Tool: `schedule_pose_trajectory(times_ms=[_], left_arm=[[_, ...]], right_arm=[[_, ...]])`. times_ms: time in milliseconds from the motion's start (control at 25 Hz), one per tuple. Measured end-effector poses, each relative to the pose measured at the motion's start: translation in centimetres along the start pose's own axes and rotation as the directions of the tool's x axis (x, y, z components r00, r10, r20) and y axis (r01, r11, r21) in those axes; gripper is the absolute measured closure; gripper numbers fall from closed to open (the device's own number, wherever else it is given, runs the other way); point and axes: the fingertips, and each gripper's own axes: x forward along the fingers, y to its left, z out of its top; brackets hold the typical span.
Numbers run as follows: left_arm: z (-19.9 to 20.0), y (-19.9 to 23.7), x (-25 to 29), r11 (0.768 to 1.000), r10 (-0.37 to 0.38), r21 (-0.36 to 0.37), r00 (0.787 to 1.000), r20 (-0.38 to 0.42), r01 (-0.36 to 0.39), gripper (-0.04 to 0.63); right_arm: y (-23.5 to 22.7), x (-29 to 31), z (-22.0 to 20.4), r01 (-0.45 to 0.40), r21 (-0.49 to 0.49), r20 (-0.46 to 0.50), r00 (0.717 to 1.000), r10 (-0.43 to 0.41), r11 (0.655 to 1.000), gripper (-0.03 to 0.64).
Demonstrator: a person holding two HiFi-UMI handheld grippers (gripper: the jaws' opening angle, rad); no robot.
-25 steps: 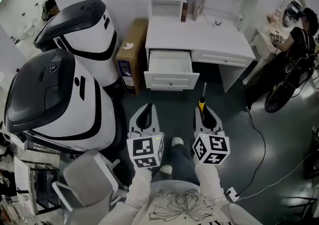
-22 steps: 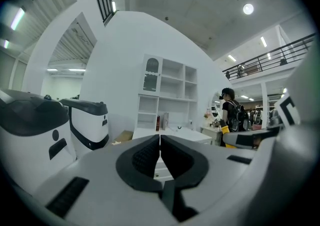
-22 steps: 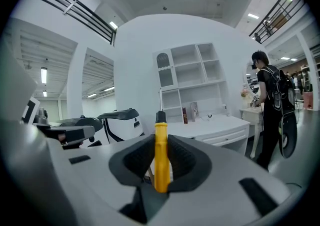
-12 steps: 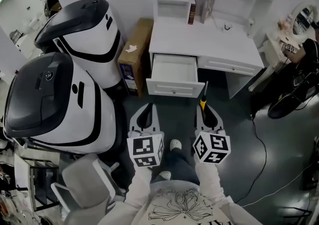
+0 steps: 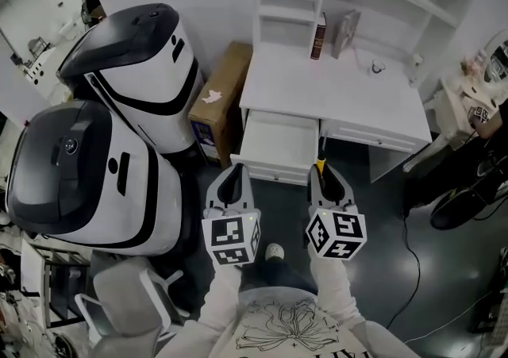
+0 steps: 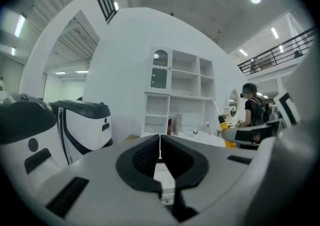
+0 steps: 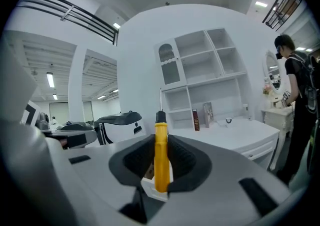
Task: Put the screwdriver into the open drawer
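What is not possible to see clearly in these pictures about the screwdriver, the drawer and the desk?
- Tip of the screwdriver: too thin and small in the head view and the right gripper view.
- Inside of the drawer: blocked by the left claw and right claw in their own views; only the head view shows it.
- Title of the dark book on the desk: too small in every view.

1. You bring both grippers closer to the open drawer [image 5: 270,172]. The strip of dark floor that lay between them and its front panel is gone from the head view.
2. Your right gripper [image 5: 327,180] now sits just before the drawer's right front corner. The screwdriver [image 5: 321,162] reaches over that corner instead of stopping short of it.
3. Your left gripper [image 5: 232,175] now meets the drawer's left front corner in the head view.
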Motion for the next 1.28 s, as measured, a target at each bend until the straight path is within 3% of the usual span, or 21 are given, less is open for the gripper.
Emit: schedule_pose_trajectory(times_ms=[480, 1280], left_arm=[[-0.4, 0.2, 7.6, 0.998, 0.054, -0.024, 0.998, -0.034, -0.055, 0.588], [0.1, 3.6, 19.4, 0.999, 0.038, -0.011, 0.996, -0.085, -0.039, 0.588]], right_arm=[[-3.1, 7.6, 0.3, -0.072, 0.001, -0.048, 0.996, 0.072, 0.997, 0.541], [-5.9, 19.1, 0.4, -0.05, 0.034, -0.102, 0.993, 0.053, 0.998, 0.541]])
